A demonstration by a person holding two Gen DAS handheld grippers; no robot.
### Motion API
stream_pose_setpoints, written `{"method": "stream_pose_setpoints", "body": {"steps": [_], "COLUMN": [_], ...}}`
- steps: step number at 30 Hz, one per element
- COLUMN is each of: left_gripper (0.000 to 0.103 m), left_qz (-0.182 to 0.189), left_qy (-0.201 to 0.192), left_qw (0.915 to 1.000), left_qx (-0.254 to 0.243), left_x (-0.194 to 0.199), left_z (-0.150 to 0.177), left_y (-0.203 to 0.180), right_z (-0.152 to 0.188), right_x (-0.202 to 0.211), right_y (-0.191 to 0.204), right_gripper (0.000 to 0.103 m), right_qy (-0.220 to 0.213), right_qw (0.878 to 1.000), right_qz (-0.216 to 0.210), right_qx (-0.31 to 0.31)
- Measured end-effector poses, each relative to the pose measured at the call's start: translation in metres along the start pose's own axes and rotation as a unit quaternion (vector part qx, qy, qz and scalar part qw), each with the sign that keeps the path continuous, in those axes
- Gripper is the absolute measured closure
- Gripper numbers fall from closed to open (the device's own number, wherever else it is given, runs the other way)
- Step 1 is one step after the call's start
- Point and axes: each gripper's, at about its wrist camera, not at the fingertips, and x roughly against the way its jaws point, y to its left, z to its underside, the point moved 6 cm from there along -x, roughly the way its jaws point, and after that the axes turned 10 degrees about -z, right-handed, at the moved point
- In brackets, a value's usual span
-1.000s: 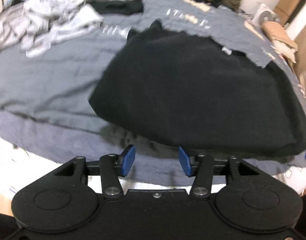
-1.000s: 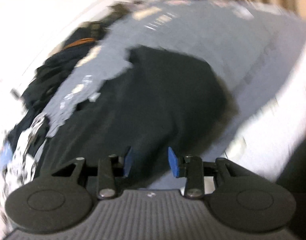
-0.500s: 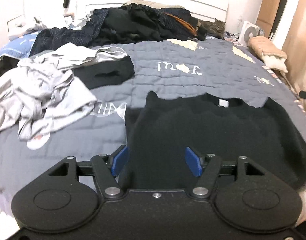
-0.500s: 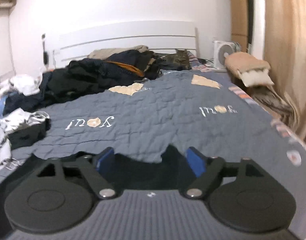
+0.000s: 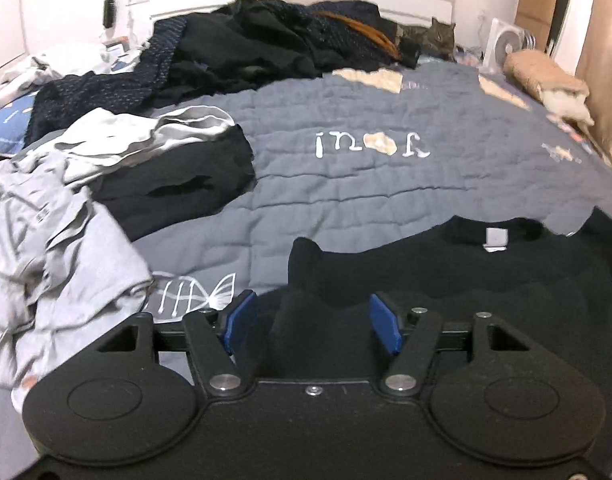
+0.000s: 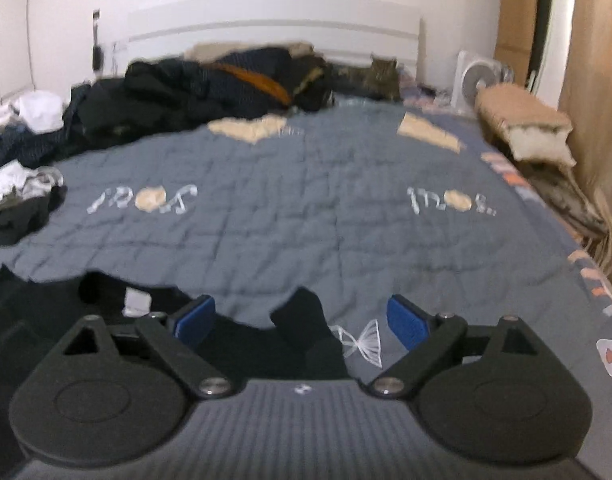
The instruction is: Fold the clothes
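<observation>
Left gripper (image 5: 312, 326), right gripper (image 6: 301, 322) both agape; black shirt (image 5: 466, 280) spread directly beneath.

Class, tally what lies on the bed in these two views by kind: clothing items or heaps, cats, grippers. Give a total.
Clothing: 4 - black top, grey-white heap, black garment, dark pile
Cats: 1 - cat
Grippers: 2 - left gripper, right gripper
Total: 7

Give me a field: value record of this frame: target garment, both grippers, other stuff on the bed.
target: black shirt, spread flat on grey quilt, white neck tag showing
left gripper: open, empty, at the shirt's left shoulder
right gripper: open, empty, at the right shoulder
unfolded pile: grey garments beside a black garment
headboard end: dark clothes heap, cat
</observation>
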Motion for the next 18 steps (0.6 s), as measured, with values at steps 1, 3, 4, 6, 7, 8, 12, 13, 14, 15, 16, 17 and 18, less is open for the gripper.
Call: {"method": "stream_pose_setpoints", "body": {"steps": [1, 3, 4, 6, 7, 8, 12, 13, 14, 15, 16, 17, 18], "left_gripper": [0.045, 0.045, 0.045, 0.046, 0.046, 0.046, 0.048, 0.049, 0.056, 0.071, 0.078, 0.084, 0.086], "left_qz": [0.001, 0.003, 0.005, 0.004, 0.007, 0.008, 0.01, 0.012, 0.013, 0.012, 0.01, 0.009, 0.008], "left_qy": [0.003, 0.009, 0.012, 0.021, 0.029, 0.037, 0.051, 0.052, 0.053, 0.055, 0.055, 0.053, 0.048], "left_qw": [1.0, 0.9998, 0.9997, 0.9994, 0.9992, 0.9989, 0.9985, 0.9985, 0.9984, 0.9983, 0.9983, 0.9984, 0.9987], "left_qx": [-0.006, -0.015, -0.02, -0.027, -0.027, -0.027, -0.018, -0.012, -0.011, -0.012, -0.015, -0.017, -0.013], "left_x": [-0.007, -0.018, -0.024, -0.035, -0.04, -0.044, -0.054, -0.054, -0.055, -0.056, -0.056, -0.056, -0.056], "left_z": [-0.002, -0.004, -0.005, -0.005, -0.003, -0.001, 0.005, 0.005, 0.005, 0.006, 0.007, 0.007, 0.006], "left_y": [-0.002, -0.006, -0.008, -0.012, -0.014, -0.015, -0.014, -0.013, -0.012, -0.012, -0.011, -0.01, -0.008], "right_z": [0.002, 0.006, 0.009, 0.015, 0.018, 0.021, 0.033, 0.036, 0.038, 0.04, 0.042, 0.044, 0.045], "right_x": [-0.002, -0.006, -0.009, -0.014, -0.017, -0.021, -0.036, -0.039, -0.042, -0.044, -0.047, -0.049, -0.05], "right_y": [-0.003, -0.007, -0.007, -0.008, -0.008, -0.009, -0.011, -0.01, -0.01, -0.011, -0.012, -0.015, -0.017], "right_gripper": [0.011, 0.011, 0.011, 0.011, 0.011, 0.011, 0.011, 0.011, 0.011, 0.011, 0.018, 0.035, 0.052], "right_qy": [0.006, 0.014, 0.02, 0.032, 0.038, 0.044, 0.066, 0.072, 0.073, 0.073, 0.071, 0.066, 0.061], "right_qw": [1.0, 1.0, 1.0, 0.999, 0.999, 0.999, 0.998, 0.997, 0.997, 0.997, 0.997, 0.998, 0.998], "right_qz": [0.002, 0.006, 0.003, 0.0, 0.0, 0.004, 0.0, 0.005, 0.013, 0.02, 0.023, 0.024, 0.022], "right_qx": [0.002, 0.006, 0.007, 0.012, 0.014, 0.014, 0.004, 0.01, 0.016, 0.017, 0.01, -0.003, -0.018]}}
